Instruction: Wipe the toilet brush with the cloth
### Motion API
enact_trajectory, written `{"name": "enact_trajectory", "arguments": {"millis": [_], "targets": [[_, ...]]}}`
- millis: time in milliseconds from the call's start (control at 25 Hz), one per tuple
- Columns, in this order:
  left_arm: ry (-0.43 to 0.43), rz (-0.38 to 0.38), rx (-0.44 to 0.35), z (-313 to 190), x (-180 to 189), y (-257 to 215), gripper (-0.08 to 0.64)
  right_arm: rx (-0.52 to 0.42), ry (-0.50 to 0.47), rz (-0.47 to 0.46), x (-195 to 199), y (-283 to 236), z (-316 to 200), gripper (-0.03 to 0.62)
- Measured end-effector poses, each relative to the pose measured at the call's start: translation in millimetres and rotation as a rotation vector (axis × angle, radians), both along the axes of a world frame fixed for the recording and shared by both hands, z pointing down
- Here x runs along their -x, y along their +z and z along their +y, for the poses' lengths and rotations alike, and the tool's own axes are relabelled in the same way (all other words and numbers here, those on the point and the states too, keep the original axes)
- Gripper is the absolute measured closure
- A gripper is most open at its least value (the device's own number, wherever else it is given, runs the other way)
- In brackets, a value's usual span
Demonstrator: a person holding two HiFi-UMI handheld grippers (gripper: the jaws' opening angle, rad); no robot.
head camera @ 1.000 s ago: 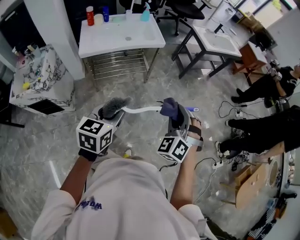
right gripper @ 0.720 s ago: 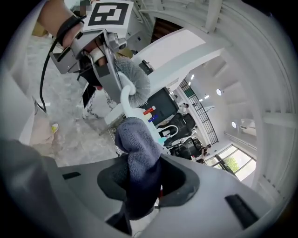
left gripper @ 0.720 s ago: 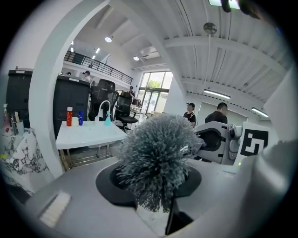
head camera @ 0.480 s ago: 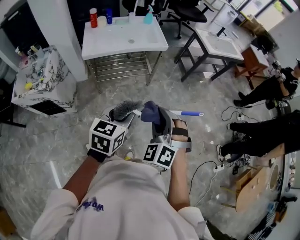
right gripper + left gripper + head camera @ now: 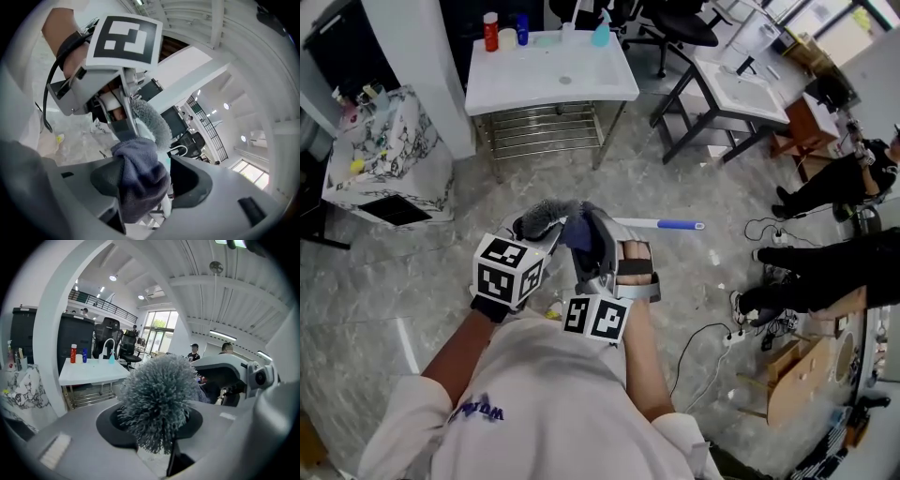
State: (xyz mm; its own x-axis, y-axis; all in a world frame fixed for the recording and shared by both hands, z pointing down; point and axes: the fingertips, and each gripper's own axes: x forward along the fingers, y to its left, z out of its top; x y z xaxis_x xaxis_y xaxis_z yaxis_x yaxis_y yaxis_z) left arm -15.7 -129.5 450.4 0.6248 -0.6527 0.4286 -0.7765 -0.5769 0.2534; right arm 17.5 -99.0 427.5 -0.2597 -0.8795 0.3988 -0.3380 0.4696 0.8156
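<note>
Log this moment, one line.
left gripper: shut on toilet brush | right gripper: jaws opening, cloth between them | cloth: beside bristles

Grey-bristled toilet brush [image 5: 544,216], white-handled and blue-tipped; dark blue-grey cloth [image 5: 140,183]

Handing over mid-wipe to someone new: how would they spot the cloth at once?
From the person's white shirt low in the head view, go up to the right gripper, whose jaws are opening. Bunched between them is the cloth, beside the toilet brush. It alone is dark blue soft fabric; the brush head is grey bristle.
</note>
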Motion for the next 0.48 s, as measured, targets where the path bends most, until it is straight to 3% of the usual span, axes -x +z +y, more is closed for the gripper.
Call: {"name": "enact_trajectory", "arguments": {"millis": [120, 240, 480], "targets": [[-0.001, 0.002, 0.012, 0.5, -0.7, 1.0, 0.411, -0.026, -0.014, 0.085, 4.6, 7.0, -0.2, 0.352], [0.012, -0.005, 0.006, 1.8, -4.9, -1.2, 0.411, -0.051, 0.003, 0.119, -8.1, 9.1, -6.0, 0.446], [-0.005, -0.008, 0.023, 1.1, 5.6, 3.9, 0.411, -0.014, 0.063, 0.111, -29.6, 12.6, -13.5, 0.449]]}}
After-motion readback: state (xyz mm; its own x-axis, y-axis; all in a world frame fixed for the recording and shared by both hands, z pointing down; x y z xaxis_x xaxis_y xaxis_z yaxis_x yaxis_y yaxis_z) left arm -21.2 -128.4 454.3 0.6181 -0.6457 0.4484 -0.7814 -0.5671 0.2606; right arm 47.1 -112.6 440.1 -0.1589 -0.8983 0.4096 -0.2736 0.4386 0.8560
